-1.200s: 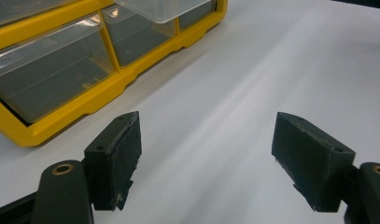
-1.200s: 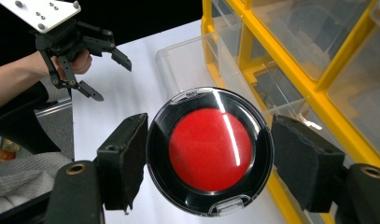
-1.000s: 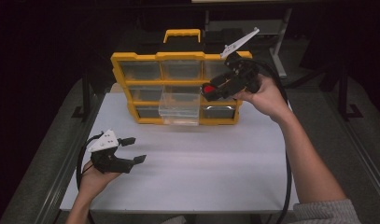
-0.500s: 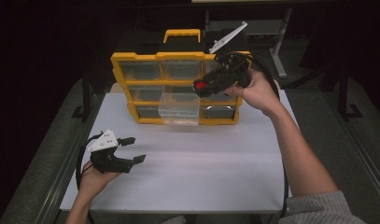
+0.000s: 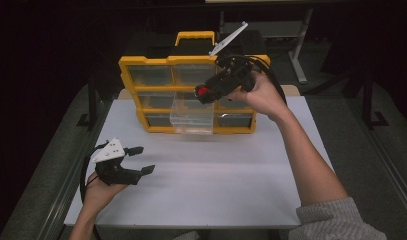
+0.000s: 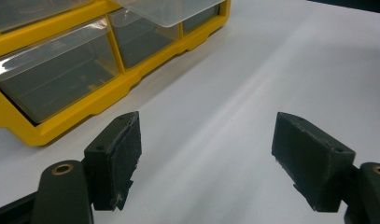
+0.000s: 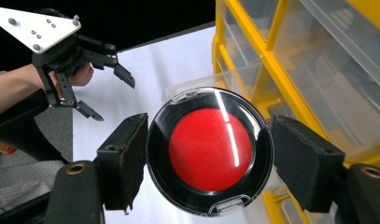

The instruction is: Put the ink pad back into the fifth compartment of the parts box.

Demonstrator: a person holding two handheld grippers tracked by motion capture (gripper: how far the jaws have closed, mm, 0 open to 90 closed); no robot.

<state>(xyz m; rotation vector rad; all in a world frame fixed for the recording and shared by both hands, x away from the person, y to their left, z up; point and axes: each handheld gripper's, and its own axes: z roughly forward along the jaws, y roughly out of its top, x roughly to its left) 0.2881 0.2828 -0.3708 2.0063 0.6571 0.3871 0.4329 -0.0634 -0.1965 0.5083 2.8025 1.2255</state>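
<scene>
A round black case with a red middle (image 7: 210, 150) sits pinched between the pads of my right gripper (image 7: 210, 158). In the high view that gripper (image 5: 203, 93) hangs in front of the yellow drawer organizer (image 5: 191, 64), just above a clear drawer (image 5: 192, 117) that is pulled out of it. The red case (image 5: 204, 92) faces the table's left side. My left gripper (image 5: 144, 159) rests low over the white table (image 5: 216, 170) at the front left, open, with nothing between its jaws (image 6: 206, 154).
The organizer (image 6: 61, 116) stands upright at the back of the table, with a yellow handle on top and several clear drawers. The pulled-out drawer (image 6: 173, 9) juts forward from its lower middle. Dark floor and table legs surround the table.
My right hand has carried the round case to the left along the organizer's front, over the pulled-out drawer. The left gripper has stayed where it was.
</scene>
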